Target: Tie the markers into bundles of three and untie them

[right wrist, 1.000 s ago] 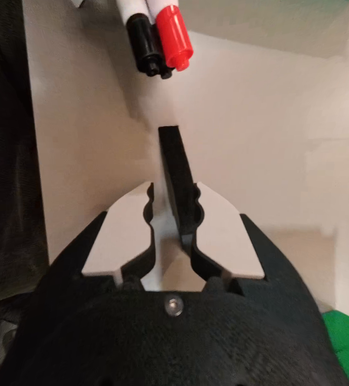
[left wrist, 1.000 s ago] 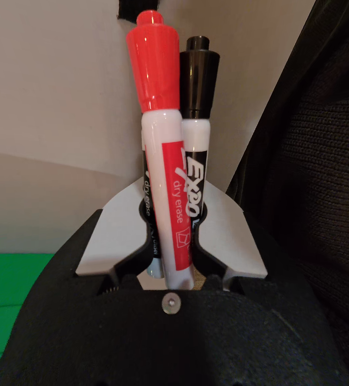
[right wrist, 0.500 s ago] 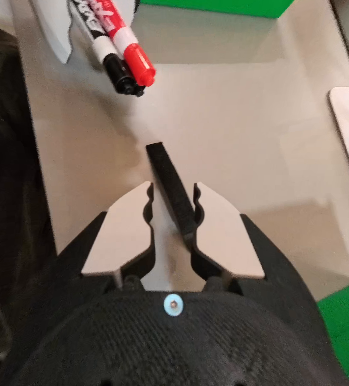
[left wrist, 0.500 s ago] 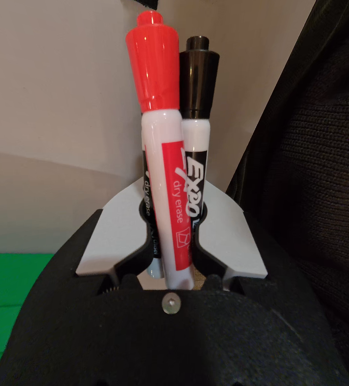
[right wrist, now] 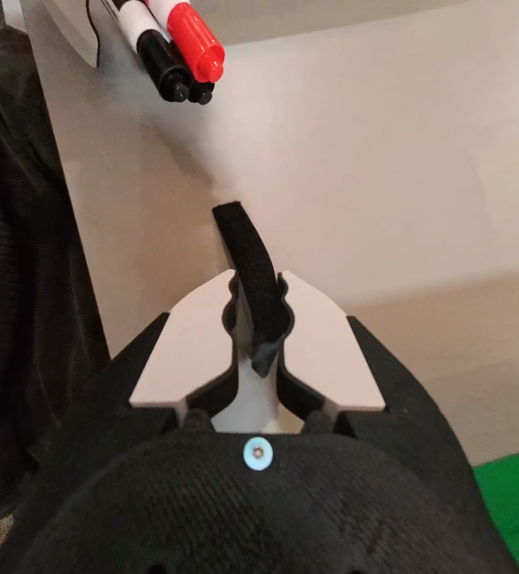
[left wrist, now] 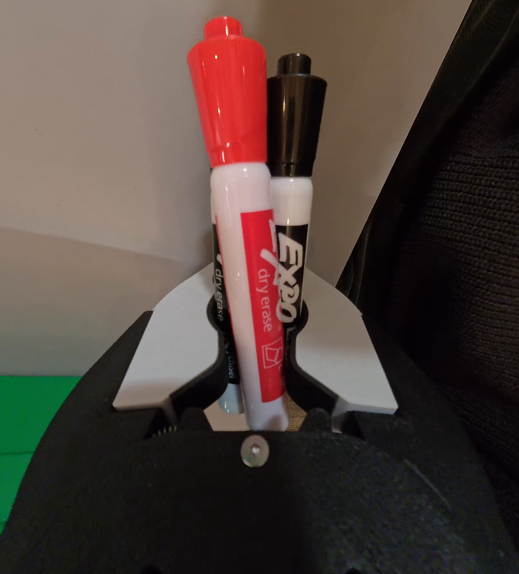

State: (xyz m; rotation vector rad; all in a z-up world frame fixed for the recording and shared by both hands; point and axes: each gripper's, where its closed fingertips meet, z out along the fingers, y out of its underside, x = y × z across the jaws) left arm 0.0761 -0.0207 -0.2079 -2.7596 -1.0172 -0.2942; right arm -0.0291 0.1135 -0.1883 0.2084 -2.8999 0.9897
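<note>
Beige tabletop [left wrist: 65,155] fills the background of both wrist views, with a green surface [left wrist: 9,419] at its edge and dark knitted clothing [left wrist: 469,279] of a person alongside; the left gripper [left wrist: 256,298] is clenched on a bundle of dry-erase markers, its white fingers [left wrist: 174,341] pressing their barrels from both sides; the red-capped marker [left wrist: 239,217] lies in front, white-bodied with a red label band, and touching it on the right is a black-capped marker [left wrist: 295,186] with a black band; a third marker [left wrist: 221,279] sits mostly hidden behind the red one, only a strip of its black label showing; in the right wrist view two black caps [right wrist: 171,74] show beside the red cap [right wrist: 199,52]; the right gripper [right wrist: 256,279] grips a black fabric strap [right wrist: 245,257], which curves forward from between its fingers towards the markers, well apart from them.
</note>
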